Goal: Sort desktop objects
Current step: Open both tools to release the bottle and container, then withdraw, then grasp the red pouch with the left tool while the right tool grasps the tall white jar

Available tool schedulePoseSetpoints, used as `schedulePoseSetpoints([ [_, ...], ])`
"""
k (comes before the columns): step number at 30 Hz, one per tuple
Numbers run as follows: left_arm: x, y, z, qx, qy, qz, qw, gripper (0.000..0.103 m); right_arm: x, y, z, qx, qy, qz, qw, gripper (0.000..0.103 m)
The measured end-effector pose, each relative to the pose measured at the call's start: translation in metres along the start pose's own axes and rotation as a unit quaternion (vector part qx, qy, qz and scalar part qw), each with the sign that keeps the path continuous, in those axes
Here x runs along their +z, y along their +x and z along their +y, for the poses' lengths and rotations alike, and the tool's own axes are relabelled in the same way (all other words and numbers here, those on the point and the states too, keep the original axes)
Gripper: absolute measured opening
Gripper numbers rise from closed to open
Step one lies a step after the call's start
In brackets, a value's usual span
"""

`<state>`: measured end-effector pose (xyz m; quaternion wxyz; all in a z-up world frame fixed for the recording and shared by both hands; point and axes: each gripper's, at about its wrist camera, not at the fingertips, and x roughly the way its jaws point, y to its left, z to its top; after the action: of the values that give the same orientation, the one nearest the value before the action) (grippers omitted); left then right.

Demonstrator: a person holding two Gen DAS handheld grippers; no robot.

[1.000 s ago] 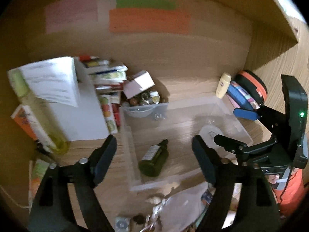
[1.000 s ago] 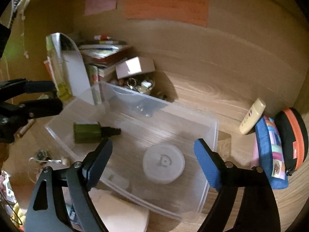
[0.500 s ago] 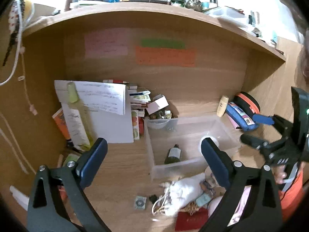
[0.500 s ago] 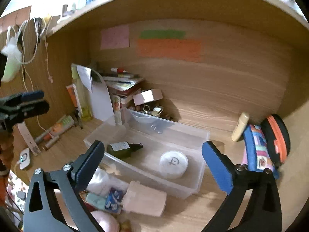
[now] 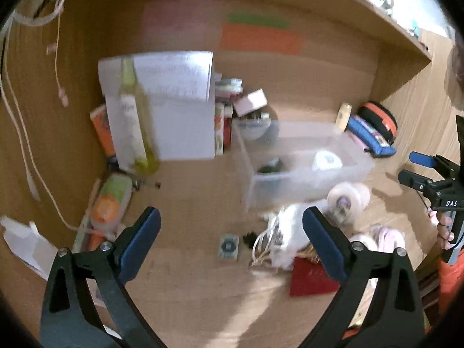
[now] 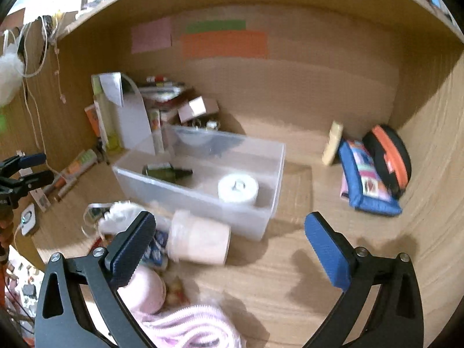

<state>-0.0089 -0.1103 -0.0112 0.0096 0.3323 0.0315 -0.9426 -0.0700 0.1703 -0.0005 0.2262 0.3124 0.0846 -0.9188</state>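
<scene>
A clear plastic bin [image 5: 356, 159] [image 6: 261, 174] stands mid-desk and holds a dark green bottle [image 6: 162, 171] lying on its side and a round white container [image 6: 237, 188] [image 5: 326, 159]. My left gripper [image 5: 232, 240] is open and empty, held back above the bare desk in front of the bin. My right gripper [image 6: 226, 243] is open and empty, right of the clutter pile. In front of the bin lie a pale pink cup [image 6: 200, 240] on its side, a white fluffy item [image 6: 121, 217] [image 5: 290, 226], a red card [image 5: 310, 281] and a pink knitted item [image 6: 185, 327].
A white folder with paper [image 5: 174, 110], a tall yellow-green bottle [image 5: 133, 116], books and a small box [image 5: 250, 101] stand at the back left. A cream tube [image 6: 333, 142], blue pouch [image 6: 365, 179] and black-orange case [image 6: 388, 156] lie at the right. Tubes [image 5: 110, 200] lie at the left.
Both grippers have pulled back from above the bin toward the desk front, so the front clutter pile has come into view. Both stay open and empty.
</scene>
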Motion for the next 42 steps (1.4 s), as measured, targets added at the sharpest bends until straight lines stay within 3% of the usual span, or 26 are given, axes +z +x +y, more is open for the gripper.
schedulePoseSetpoints([
  [10, -0.023, 0.028, 0.002, -0.022, -0.021, 0.044, 0.9986, 0.099, -0.026, 0.067, 0.011, 0.037, 0.017, 0.101, 0.994, 0.102],
  [15, -0.029, 0.028, -0.005, -0.033, -0.008, 0.048, 0.9983, 0.099, -0.022, 0.08, 0.013, 0.049, 0.03, 0.101, 0.993, 0.1],
  [16, -0.03, 0.028, -0.008, -0.035, -0.004, 0.047, 0.9983, 0.099, -0.021, 0.083, 0.013, 0.053, 0.033, 0.104, 0.993, 0.098],
  [19, -0.037, 0.027, -0.016, -0.051, 0.006, 0.054, 0.9972, 0.099, -0.021, 0.096, 0.012, 0.058, 0.035, 0.13, 0.989, 0.079],
  [21, -0.044, 0.029, -0.023, -0.058, 0.015, 0.063, 0.9963, 0.099, -0.022, 0.097, 0.005, 0.085, 0.053, 0.132, 0.986, 0.069],
  [24, -0.054, 0.034, -0.038, -0.072, 0.033, 0.082, 0.9934, 0.099, -0.022, 0.095, 0.0, 0.093, 0.061, 0.128, 0.986, 0.064],
  [30, -0.064, 0.045, -0.065, -0.091, 0.069, 0.106, 0.9878, 0.099, -0.028, 0.085, -0.011, 0.086, 0.059, 0.117, 0.988, 0.064],
  [38, -0.062, 0.075, -0.081, -0.102, 0.065, 0.137, 0.9831, 0.098, -0.035, 0.067, -0.033, 0.071, 0.065, 0.096, 0.991, 0.064],
  [42, -0.059, 0.082, -0.083, -0.105, 0.057, 0.143, 0.9826, 0.081, -0.033, 0.054, -0.037, 0.066, 0.054, 0.079, 0.993, 0.064],
])
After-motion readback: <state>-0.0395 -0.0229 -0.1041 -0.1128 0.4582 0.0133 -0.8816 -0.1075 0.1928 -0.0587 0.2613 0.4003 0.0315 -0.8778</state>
